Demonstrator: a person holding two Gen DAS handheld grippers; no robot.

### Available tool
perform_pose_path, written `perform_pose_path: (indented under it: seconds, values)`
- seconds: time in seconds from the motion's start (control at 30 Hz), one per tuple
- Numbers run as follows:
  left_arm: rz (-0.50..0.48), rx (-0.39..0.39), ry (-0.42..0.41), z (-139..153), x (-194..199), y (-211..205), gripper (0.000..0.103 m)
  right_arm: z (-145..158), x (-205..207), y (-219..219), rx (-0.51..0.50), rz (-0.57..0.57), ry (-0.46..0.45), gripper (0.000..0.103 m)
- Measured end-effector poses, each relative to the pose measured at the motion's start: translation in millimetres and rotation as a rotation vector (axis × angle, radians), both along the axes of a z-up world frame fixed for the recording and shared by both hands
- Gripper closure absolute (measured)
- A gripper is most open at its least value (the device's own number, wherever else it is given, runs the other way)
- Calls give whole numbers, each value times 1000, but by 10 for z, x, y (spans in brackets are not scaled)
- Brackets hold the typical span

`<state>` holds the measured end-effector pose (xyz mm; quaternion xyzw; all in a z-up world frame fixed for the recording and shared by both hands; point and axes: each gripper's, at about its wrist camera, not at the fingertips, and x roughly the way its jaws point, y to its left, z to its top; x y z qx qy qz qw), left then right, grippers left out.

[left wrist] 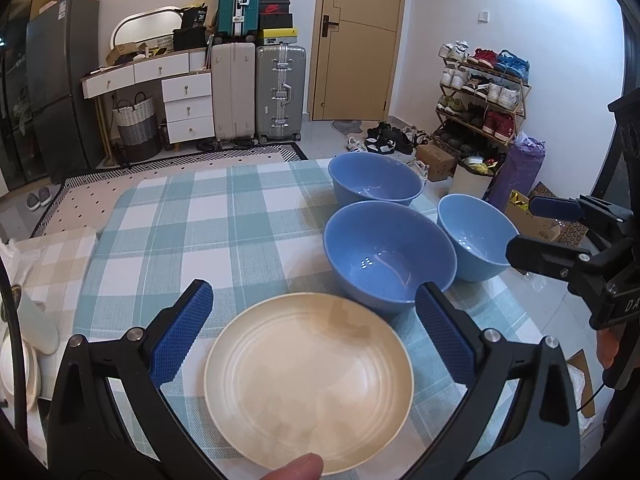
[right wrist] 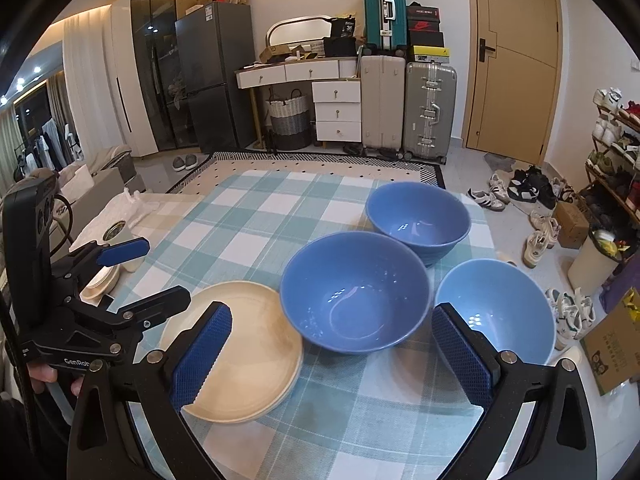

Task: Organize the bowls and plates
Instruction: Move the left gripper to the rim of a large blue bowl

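Left wrist view: your left gripper stands with its jaws released wide, holding nothing, above the cream plate, which lies flat on the checked tablecloth. Your fingertip shows at the bottom edge of this view. Three blue bowls sit upright and empty beyond the plate. The middle bowl is just beside the plate's far rim; whether they touch cannot be told. The far bowl stands behind it near the table's far edge, and the lighter blue bowl stands to the right, close against the middle one.

Right wrist view: your right gripper is likewise spread wide and empty, its blue pads flanking the near side of the middle bowl. A stack of cream dishes rests at the table's left edge.
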<state>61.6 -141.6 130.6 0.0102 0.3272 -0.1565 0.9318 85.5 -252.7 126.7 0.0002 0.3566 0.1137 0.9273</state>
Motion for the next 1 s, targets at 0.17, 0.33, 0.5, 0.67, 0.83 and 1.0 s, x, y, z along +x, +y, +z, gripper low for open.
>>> perform_pose_path:
  seconds: [0.17, 0.33, 0.5, 0.67, 0.83, 1.0]
  values:
    - [-18, 9, -2, 53, 110, -131, 2, 90, 32, -171, -3, -28, -12, 1]
    - [-26, 9, 7, 77, 273, -228, 2, 193, 93, -328, 1, -51, -21, 1]
    - [-28, 11, 10, 102, 446, -305, 2, 261, 222, -452, 4, -70, -19, 1]
    - [-23, 8, 26, 79, 697, -317, 2, 278, 384, -571, 9, -86, -8, 1]
    - [-12, 4, 41, 57, 903, -299, 2, 260, 552, -663, 13, -96, 11, 1]
    - [-7, 2, 55, 25, 1125, -279, 2, 242, 718, -733, 14, -105, 22, 1]
